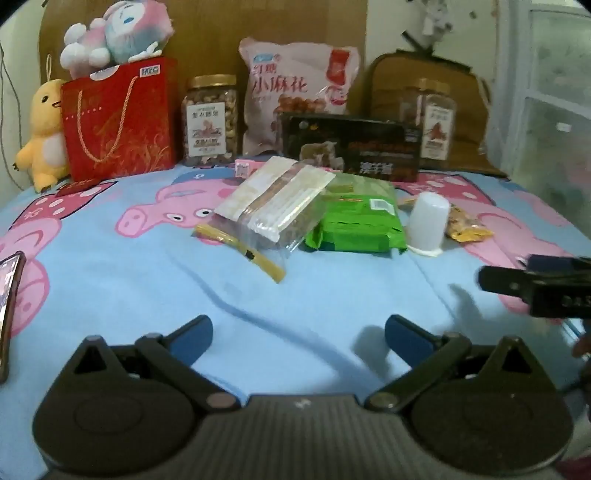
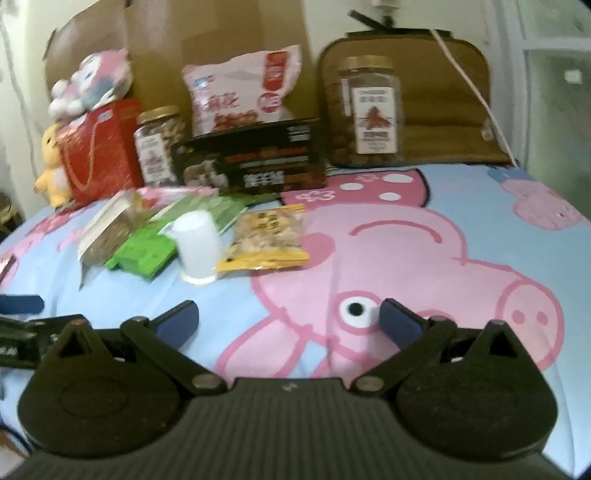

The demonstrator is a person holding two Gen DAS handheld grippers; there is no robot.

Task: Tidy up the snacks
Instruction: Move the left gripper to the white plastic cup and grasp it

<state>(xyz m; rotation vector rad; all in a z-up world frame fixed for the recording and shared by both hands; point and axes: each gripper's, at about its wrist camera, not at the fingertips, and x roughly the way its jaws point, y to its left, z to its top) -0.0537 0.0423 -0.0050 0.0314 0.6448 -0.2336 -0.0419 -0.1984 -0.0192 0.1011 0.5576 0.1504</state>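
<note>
Surface: a bedsheet (image 1: 110,280) printed with pink pigs, on which all items are laid.

Back row, upright against the cardboard (image 1: 207,33): 1 red bag (image 1: 118,118) with a plush (image 1: 118,33) on top, 1 yellow duck (image 1: 44,133) just beside it, 1 nut jar (image 1: 209,120), 1 pink pouch (image 1: 295,96), 1 black box (image 1: 351,147) in front of the pouch, and a 2nd jar (image 2: 371,110) set against a brown cushion (image 2: 443,92).

Loose pile, mid-sheet: 1 clear zip bag (image 1: 273,206) resting partly on a green pack (image 1: 358,221); 1 white cup (image 1: 426,225), upturned, just beside the pack; 1 yellow packet (image 2: 267,238) touching the cup; 1 pink item (image 1: 245,168) partly hidden behind the zip bag. The pile is judged unsorted.

Tools: the left gripper (image 1: 297,338) is held with fingers spread wide and nothing between them, low over bare sheet, short of the pile. The right gripper (image 2: 288,321) is likewise spread and unloaded, over the large pig print, with the pile ahead to its left.

Other: a phone (image 1: 9,306) is seen at the left edge.

Progress: the task is judged at or near its start. Nothing is gripped. The 5 loose items remain to be ordered; whether the back row was arranged as part of the task cannot be told.
</note>
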